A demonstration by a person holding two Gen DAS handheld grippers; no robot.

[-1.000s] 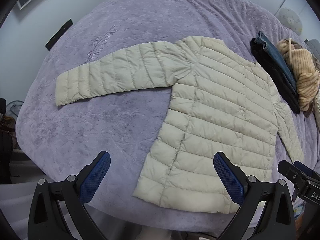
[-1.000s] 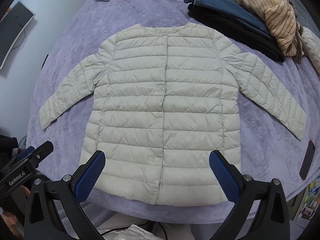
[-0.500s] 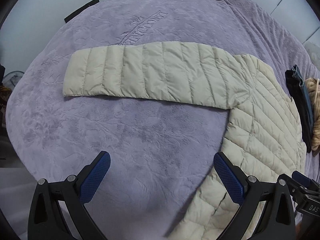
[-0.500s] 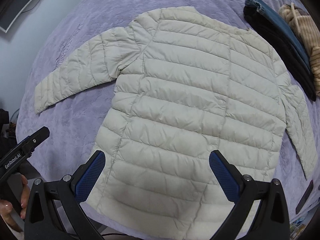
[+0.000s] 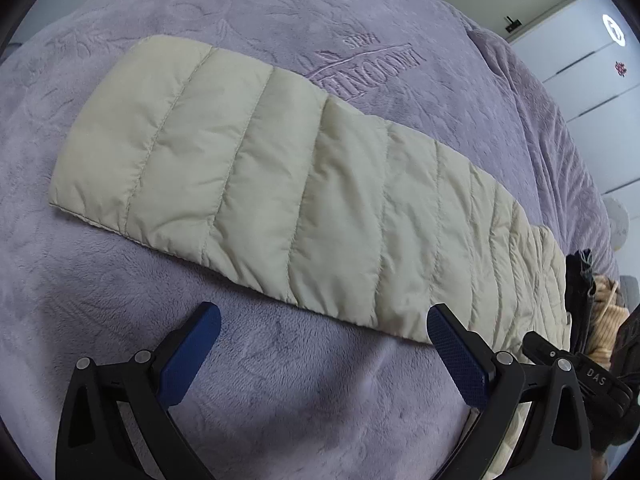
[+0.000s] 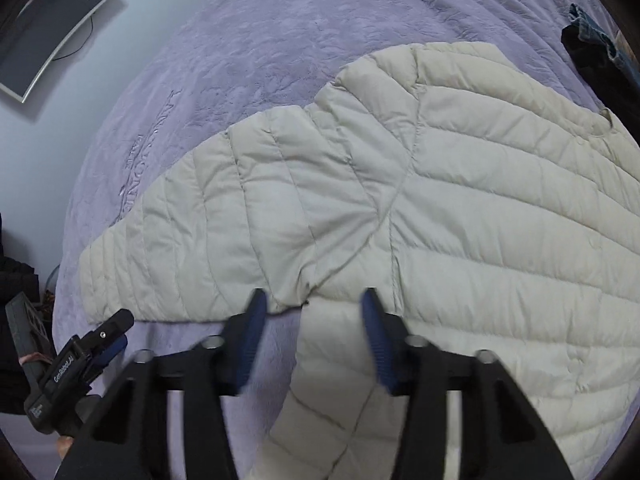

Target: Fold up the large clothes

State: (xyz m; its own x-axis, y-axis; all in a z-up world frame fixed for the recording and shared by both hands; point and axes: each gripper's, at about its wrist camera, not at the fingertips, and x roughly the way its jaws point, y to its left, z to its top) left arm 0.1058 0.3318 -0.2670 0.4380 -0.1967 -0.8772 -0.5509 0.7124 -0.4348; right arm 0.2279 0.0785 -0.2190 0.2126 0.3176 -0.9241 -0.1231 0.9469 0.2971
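Cream quilted puffer jacket (image 6: pixel 480 208) lies spread flat on the lilac plush bedspread (image 5: pixel 280 400), no fold yet made, so everything remains. Its sleeve (image 5: pixel 280 184) stretches straight out sideways from the body, cuff farthest out. Left gripper (image 5: pixel 324 344) spread wide just beside the sleeve; right gripper (image 6: pixel 312 320) partly spread at the armpit, holding nothing
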